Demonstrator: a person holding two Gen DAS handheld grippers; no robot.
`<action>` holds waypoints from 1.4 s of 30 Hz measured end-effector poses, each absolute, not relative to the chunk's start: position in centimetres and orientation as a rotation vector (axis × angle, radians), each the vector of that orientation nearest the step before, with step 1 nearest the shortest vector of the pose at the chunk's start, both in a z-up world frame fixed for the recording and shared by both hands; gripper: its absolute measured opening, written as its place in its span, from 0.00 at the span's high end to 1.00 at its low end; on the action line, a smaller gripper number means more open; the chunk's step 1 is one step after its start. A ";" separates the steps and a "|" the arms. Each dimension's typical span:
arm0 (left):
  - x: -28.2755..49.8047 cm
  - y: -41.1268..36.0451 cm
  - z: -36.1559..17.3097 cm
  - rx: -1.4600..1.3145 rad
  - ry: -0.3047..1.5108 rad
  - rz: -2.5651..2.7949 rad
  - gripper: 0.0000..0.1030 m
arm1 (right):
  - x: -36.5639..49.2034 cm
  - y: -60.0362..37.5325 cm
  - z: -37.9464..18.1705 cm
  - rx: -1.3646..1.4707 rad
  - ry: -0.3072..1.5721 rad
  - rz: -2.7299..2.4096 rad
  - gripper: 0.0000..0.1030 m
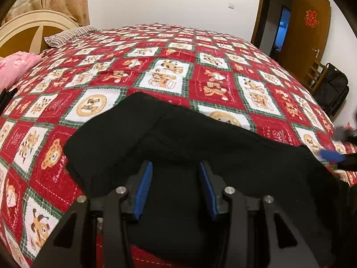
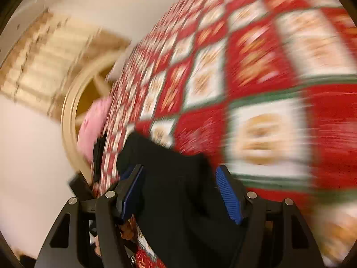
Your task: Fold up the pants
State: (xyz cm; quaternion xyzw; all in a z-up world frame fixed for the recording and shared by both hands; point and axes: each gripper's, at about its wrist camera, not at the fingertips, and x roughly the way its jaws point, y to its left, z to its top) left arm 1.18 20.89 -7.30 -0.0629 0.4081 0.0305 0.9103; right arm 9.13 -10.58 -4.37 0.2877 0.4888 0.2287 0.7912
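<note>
Black pants (image 1: 178, 138) lie partly folded on a red, white and green patchwork bedspread (image 1: 169, 67). My left gripper (image 1: 176, 169) hovers over the near part of the pants, its blue pads (image 1: 144, 189) wide apart and empty. The right gripper's blue pad (image 1: 331, 155) shows at the right edge of this view, beside the pants. In the blurred, tilted right wrist view my right gripper (image 2: 180, 174) is open, with the black pants (image 2: 169, 178) lying between and below its fingers.
A cream headboard (image 1: 29, 24), a striped pillow (image 1: 67, 35) and a pink pillow (image 1: 15, 67) are at the far left. A wooden door (image 1: 305, 35), a chair and a black bag (image 1: 332, 89) stand at the right. Another dark item (image 1: 5, 100) lies at the bed's left edge.
</note>
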 end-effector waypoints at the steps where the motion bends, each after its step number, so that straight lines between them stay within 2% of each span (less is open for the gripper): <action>1: 1.2 21.0 -7.3 -0.132 0.842 0.060 0.55 | 8.0 -13.2 -3.0 0.597 1.011 0.399 0.35; 4: 1.2 21.1 -7.2 -0.131 0.845 0.053 0.55 | 4.3 -21.9 0.2 0.500 0.952 0.028 0.35; 8: 0.8 20.1 -5.7 -0.131 0.829 0.003 0.55 | -0.3 -31.3 1.0 0.480 1.032 -0.281 0.35; 15: 0.5 12.5 -3.5 -0.074 0.834 -0.223 0.55 | 0.0 -35.0 -1.9 0.519 1.137 -0.347 0.35; 20: 0.1 8.8 -5.1 -0.021 0.909 -0.268 0.55 | 0.7 -35.2 -3.7 0.436 1.160 -0.402 0.35; 22: 0.0 8.1 -6.1 -0.003 0.938 -0.251 0.55 | 0.5 -35.2 -3.5 0.400 1.170 -0.426 0.63; 23: -0.2 8.0 -6.2 0.011 0.917 -0.245 0.54 | 0.1 -35.7 -3.4 0.407 1.174 -0.427 0.88; 24: -0.4 7.8 -6.1 0.026 0.911 -0.244 0.54 | -0.5 -36.4 -3.4 0.455 1.168 -0.402 0.95; 29: -0.4 8.1 -6.2 0.025 0.912 -0.251 0.54 | -7.1 -39.1 -1.1 0.671 0.980 -0.316 0.96; 32: -0.3 8.3 -6.4 0.017 0.911 -0.261 0.53 | -14.2 -39.1 1.2 0.756 0.805 -0.285 0.96; 35: -0.3 8.4 -6.4 0.017 0.909 -0.261 0.52 | -20.8 -39.4 1.2 0.847 0.687 -0.296 0.96; 42: 0.3 8.0 -6.4 0.038 0.908 -0.253 0.49 | -29.1 -41.1 -2.2 0.954 0.629 -0.425 0.96</action>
